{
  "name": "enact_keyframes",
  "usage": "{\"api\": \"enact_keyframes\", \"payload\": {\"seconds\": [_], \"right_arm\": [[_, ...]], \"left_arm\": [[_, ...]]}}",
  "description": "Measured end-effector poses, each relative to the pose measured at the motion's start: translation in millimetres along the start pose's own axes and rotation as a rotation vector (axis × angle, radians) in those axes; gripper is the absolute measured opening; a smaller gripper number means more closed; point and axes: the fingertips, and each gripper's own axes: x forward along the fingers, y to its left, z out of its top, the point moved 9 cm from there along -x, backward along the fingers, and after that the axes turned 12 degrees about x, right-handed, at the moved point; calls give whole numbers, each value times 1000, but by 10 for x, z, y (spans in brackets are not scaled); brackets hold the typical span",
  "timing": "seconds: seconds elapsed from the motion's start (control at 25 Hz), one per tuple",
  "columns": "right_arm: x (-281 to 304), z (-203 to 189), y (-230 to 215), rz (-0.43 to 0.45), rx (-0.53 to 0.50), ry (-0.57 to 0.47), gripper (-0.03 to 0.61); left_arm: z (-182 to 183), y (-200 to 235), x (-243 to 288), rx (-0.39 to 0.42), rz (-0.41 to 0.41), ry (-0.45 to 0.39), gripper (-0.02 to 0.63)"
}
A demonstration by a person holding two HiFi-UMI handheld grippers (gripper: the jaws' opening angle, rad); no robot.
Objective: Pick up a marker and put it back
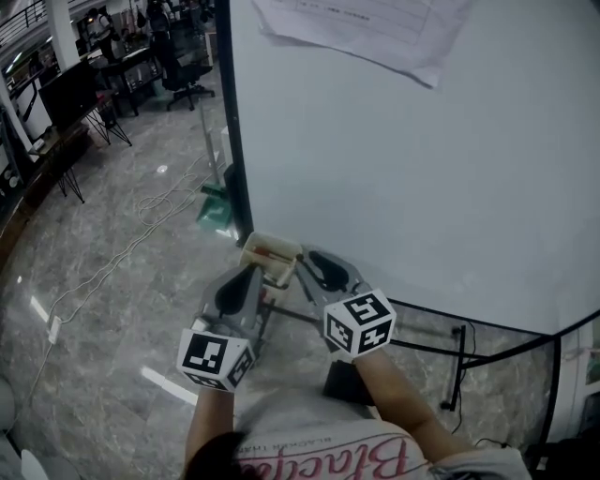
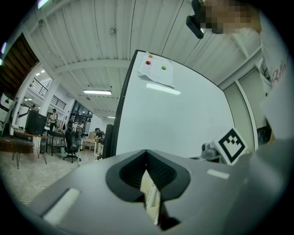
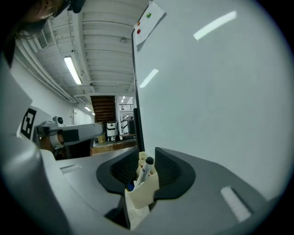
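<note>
Marker (image 3: 146, 169) stands in cream holder (image 3: 143, 195), bottom centre, between the spread jaws of right gripper (image 3: 147, 155), not clamped. Left gripper (image 1: 246, 274) has jaw tips together, just beside the holder, under whiteboard (image 1: 422, 169).

Head view looks steeply down at the whiteboard (image 1: 422, 169). Both gripper views tilt upward along their jaws, close in, sharing that board and, seemingly, the cream holder (image 3: 140, 193).

Red script on the person's shirt (image 1: 375, 457) reads, perhaps, "Blace…"; print on the paper sheet (image 1: 375, 28) is illegible.
</note>
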Motion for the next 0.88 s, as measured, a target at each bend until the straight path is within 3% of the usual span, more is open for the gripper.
{"api": "enact_keyframes", "payload": {"seconds": [0.16,0.4,0.88], "right_arm": [[-207,178,145,-44,-37,-50,2],[-408,251,351,9,-75,-80,0],[-532,264,357,-12,-111,-95,0]], "left_arm": [[1,-5,22,0,-7,-1,0],[44,-34,17,1,-16,-22,0],[71,-66,37,-5,-32,-38,0]]}}
